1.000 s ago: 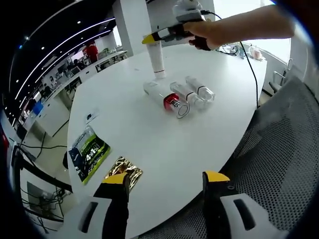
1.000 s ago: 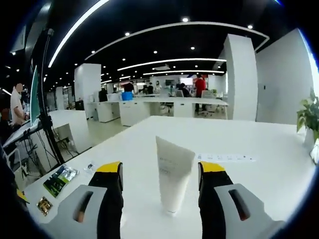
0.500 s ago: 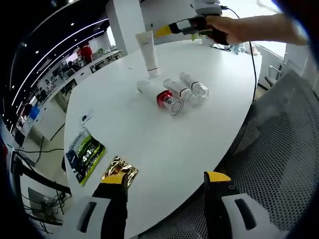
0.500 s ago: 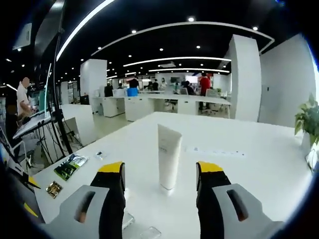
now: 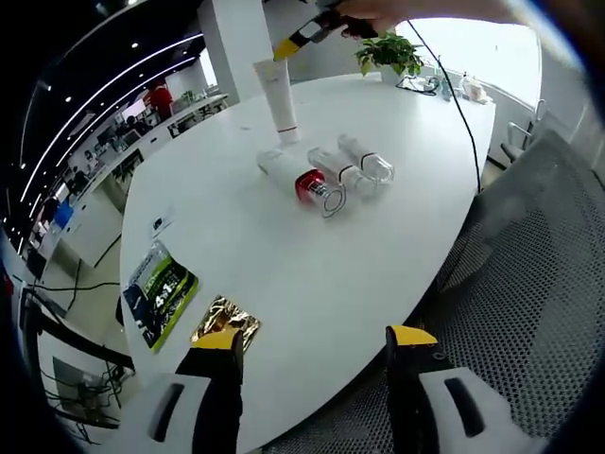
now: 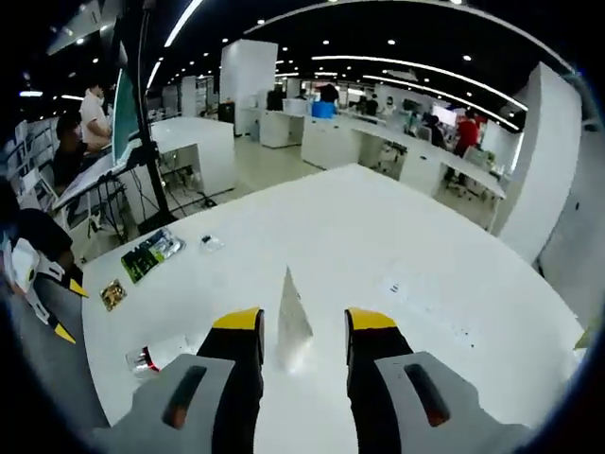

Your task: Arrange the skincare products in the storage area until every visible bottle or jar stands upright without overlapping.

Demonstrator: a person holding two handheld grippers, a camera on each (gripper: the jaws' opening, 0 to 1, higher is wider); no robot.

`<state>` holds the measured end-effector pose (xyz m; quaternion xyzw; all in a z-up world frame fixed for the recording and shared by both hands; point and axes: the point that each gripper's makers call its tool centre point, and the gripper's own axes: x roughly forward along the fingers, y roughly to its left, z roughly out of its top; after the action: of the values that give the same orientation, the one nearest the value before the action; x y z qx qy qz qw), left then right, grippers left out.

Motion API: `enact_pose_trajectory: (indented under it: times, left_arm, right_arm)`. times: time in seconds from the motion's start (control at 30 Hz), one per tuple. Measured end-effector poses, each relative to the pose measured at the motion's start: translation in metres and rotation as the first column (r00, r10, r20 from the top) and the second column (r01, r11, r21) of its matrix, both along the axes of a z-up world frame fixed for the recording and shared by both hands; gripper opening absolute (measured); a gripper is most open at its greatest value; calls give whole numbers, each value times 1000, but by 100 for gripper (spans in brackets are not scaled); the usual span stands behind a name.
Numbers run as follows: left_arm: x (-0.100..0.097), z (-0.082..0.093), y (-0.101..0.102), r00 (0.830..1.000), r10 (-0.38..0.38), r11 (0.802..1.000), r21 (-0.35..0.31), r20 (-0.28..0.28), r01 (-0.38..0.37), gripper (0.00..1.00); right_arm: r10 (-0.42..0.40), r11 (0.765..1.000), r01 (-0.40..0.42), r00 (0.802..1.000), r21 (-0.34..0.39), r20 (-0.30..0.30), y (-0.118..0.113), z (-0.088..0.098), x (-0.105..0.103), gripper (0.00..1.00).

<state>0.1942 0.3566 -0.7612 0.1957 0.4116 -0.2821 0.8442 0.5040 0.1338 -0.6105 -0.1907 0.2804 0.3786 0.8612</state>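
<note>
A white tube stands upright on its cap at the far side of the white table. Just in front of it lie three bottles on their sides: a red-banded one and two clear ones. My right gripper, held by a hand, hovers above and apart from the tube. In the right gripper view the tube shows below, between the jaws of my right gripper, which is open and holds nothing. My left gripper is open over the table's near edge.
A green packet and a gold packet lie near the table's left front edge. A potted plant and cables sit at the far end. A mesh chair stands to the right. Desks and people fill the office behind.
My right gripper has risen up and away from the tube, which stays standing. Its jaws look slightly narrower. The left gripper has barely moved.
</note>
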Motion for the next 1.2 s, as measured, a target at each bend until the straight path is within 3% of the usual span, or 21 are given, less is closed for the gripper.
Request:
enact_pose_trajectory:
  times: [0.03,0.1,0.23,0.37,0.47,0.53,0.6,0.73,0.77,0.8,0.87,1.0,1.1,1.2]
  left_arm:
    - [0,0,0,1000,0,1000,0,0,0,63]
    - [-1,-1,0,1000,-1,1000,1,-6,1,63]
    - [-2,-3,-1,1000,-6,1000,5,-15,6,63]
    - [-3,-4,0,1000,-11,1000,14,-25,12,63]
    - [-4,-5,0,999,-13,1000,14,-30,14,63]
    - [-4,-5,0,1000,-12,1000,15,-28,13,63]
    - [-4,-5,0,1000,-11,1000,14,-29,12,63]
    - [-4,-6,0,999,-11,1000,17,-34,12,63]
    - [-4,-6,1,999,-11,1000,17,-33,12,63]
    - [-4,-6,0,999,-11,1000,17,-34,12,63]
    - [-4,-6,1,999,-10,1000,16,-31,10,63]
    - [-4,-6,1,999,-10,1000,17,-33,10,62]
    - [-3,-6,1,999,-10,1000,16,-32,10,62]
    - [-3,-6,1,999,-11,1000,17,-32,12,62]
  right_arm:
    - [46,999,-47,997,-2,-62,5,-3,-4,30]
    - [91,992,-99,990,-72,-110,5,-7,-5,25]
    - [192,964,-214,970,-156,-148,10,-8,-6,18]
    - [306,896,-344,936,-282,-172,11,-16,-1,17]
    - [349,856,-406,911,-319,-222,14,-23,-3,12]
    - [364,834,-426,903,-351,-230,13,-27,1,8]
    - [371,828,-436,898,-352,-238,14,-27,6,5]
    - [423,784,-497,866,-372,-265,15,-28,5,4]
    - [463,748,-533,846,-395,-265,14,-29,5,4]
    - [466,743,-536,844,-400,-266,14,-29,6,4]
    - [431,764,-511,858,-394,-278,13,-29,9,4]
    - [468,729,-538,843,-422,-266,12,-29,11,5]
    - [486,722,-543,839,-430,-244,15,-28,14,9]
    - [484,728,-534,845,-429,-230,17,-26,16,14]
